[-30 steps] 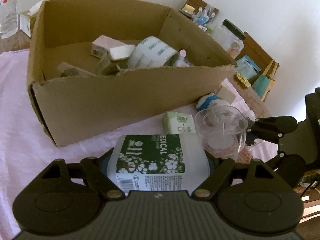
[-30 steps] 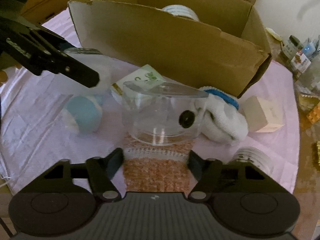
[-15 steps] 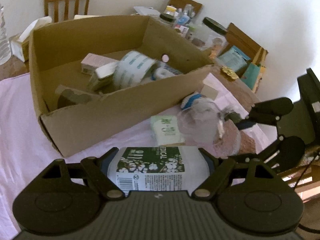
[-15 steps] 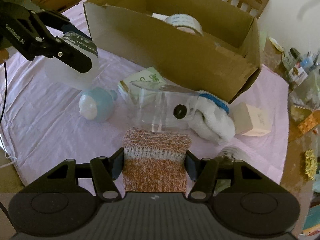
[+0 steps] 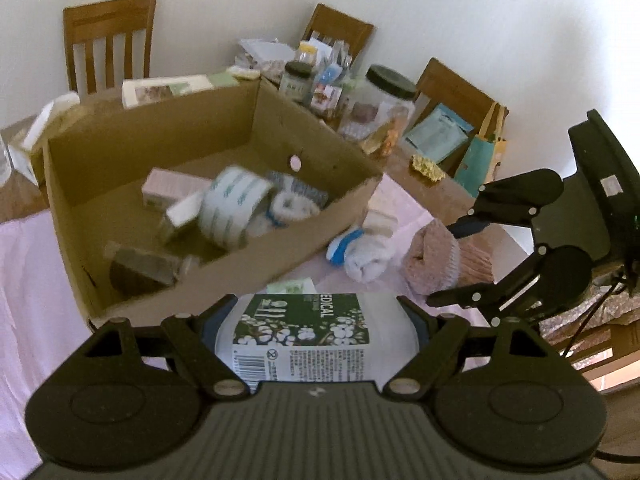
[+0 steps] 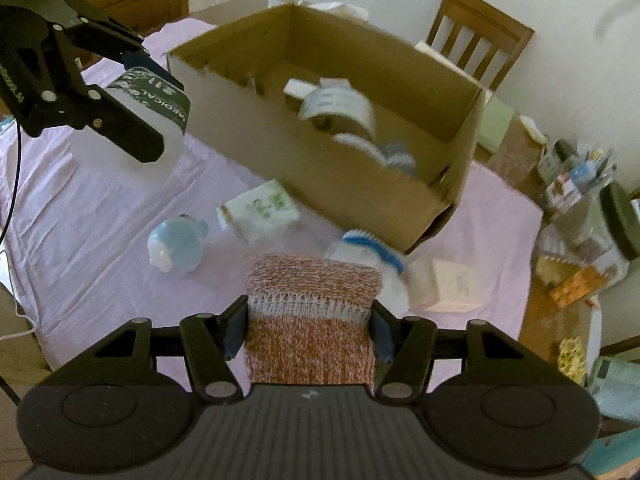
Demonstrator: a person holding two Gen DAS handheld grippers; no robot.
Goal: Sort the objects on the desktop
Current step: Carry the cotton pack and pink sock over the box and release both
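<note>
Your left gripper (image 5: 316,320) has its jaws clamped on a white bottle (image 5: 308,336) with a green "MEDICAL" label, held above the pink-clothed tabletop (image 6: 96,208) beside the open cardboard box (image 6: 360,184). Your right gripper (image 6: 308,320) grips a knitted orange-and-white cloth (image 6: 312,320) in front of the box. A blue figurine (image 6: 176,246), a green-printed carton (image 6: 260,212) and a white rolled sock (image 6: 368,252) lie on the cloth below.
</note>
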